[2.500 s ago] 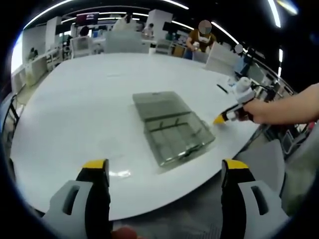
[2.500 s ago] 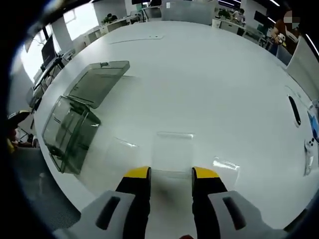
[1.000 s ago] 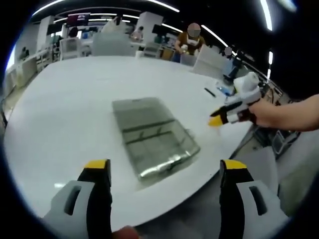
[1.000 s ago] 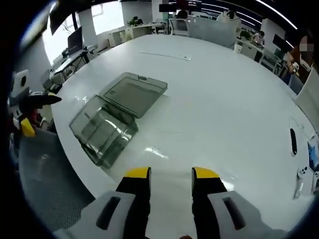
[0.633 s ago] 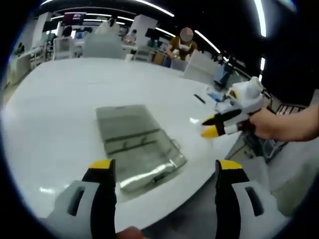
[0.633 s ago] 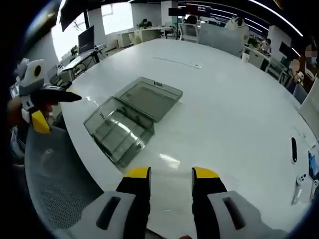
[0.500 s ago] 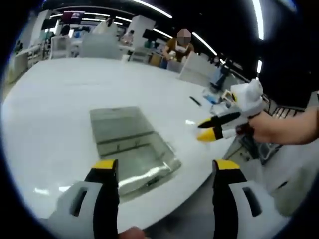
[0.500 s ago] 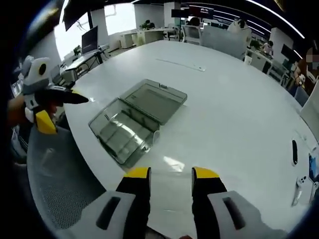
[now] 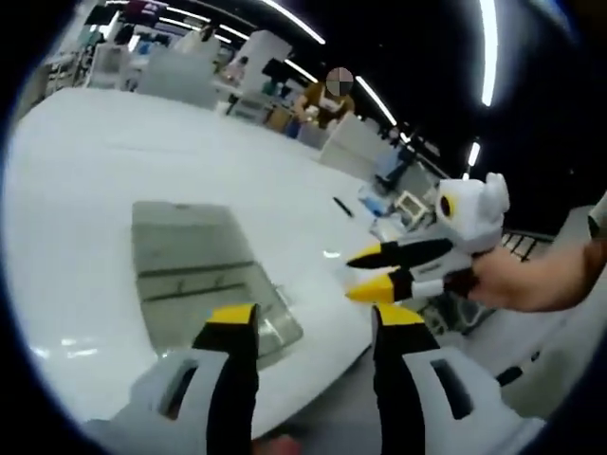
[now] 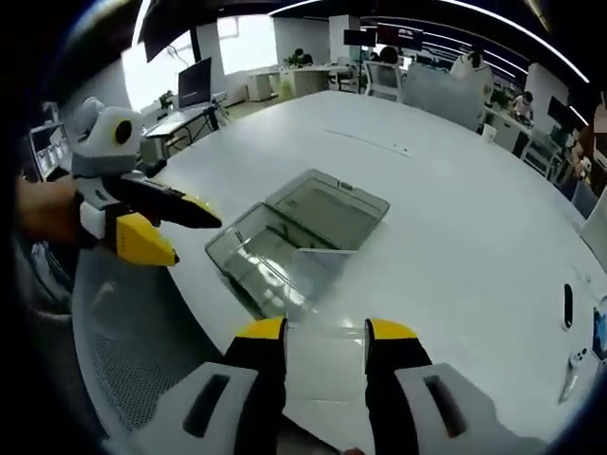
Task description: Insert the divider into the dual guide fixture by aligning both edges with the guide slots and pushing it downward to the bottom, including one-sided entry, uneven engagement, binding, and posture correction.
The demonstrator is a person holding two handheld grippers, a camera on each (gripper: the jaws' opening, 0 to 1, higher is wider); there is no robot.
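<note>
An open office with ceiling strip lights surrounds the white desk (image 10: 455, 218), where the clear guide fixture (image 10: 285, 242) lies open, lid flat, near my edge. Through my left tool (image 9: 308, 322), jaws narrow and empty, my right tool (image 9: 375, 270) enters from the right beyond the fixture (image 9: 194, 275). My right tool's (image 10: 324, 329) camera alone shows the clear divider (image 10: 322, 294) pinched between its jaws, above the fixture's near edge, my left tool (image 10: 180, 232) at left.

Clear divider (image 10: 322, 284) upright, pinched at its lower edge. Smoky transparent fixture box (image 10: 285, 237) open on the table, lid flat behind.
</note>
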